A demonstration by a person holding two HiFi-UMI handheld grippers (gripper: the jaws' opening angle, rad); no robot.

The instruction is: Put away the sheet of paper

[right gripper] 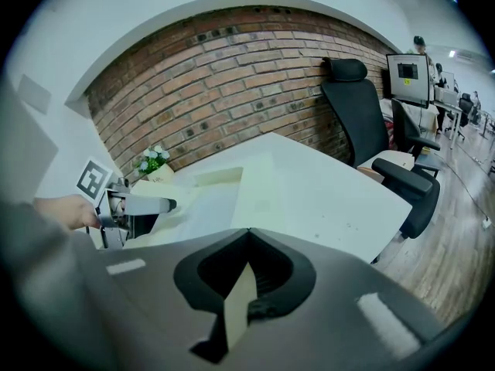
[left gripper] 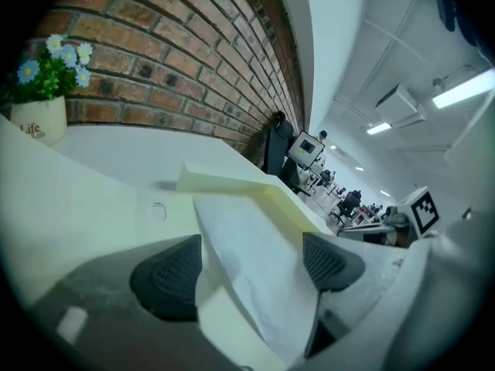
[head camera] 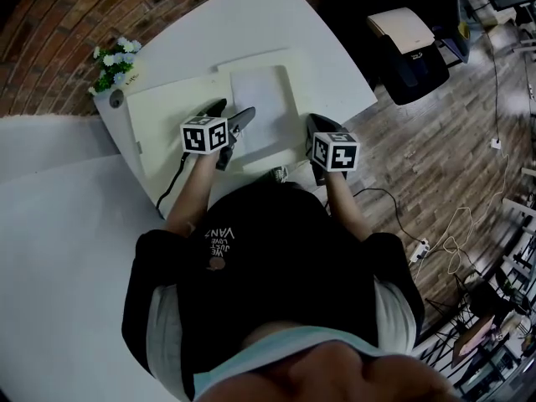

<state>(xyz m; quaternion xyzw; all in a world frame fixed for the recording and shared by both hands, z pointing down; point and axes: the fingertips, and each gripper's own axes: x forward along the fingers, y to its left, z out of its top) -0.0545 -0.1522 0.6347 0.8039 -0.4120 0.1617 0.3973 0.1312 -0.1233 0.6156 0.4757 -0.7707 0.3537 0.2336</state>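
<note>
— Item one, left gripper (left gripper: 249, 270)?
— Pads (left gripper: 166, 278) apart, gripping nothing. The sheet of paper (left gripper: 251, 242) passes between them, white, its near part raised and sloping. The gripper is held low and tilted inward across the near edge of the folder (left gripper: 232, 185).

— Item two, right gripper (right gripper: 246, 284)?
— Jaws pressed together on a thin cream strip. It looks like the folder's right-hand edge, though the view is too tight to be sure. The gripper sits at the table's near edge, pointing away from the person.

— Arms?
— Left forearm (head camera: 188, 193) and right forearm (head camera: 347, 201), both bare and reaching forward from the sleeves of a black shirt, well apart, with the folder between the two grippers.

— Item three, location of the paper?
— On the right half of the open cream folder, which lies flat on the white table (head camera: 251, 23).

— Sundries?
— Flower pot (head camera: 113, 65) at the table's far left corner, beside the brick wall (left gripper: 193, 45). Black office chair (right gripper: 363, 122) past the table's far end.
</note>
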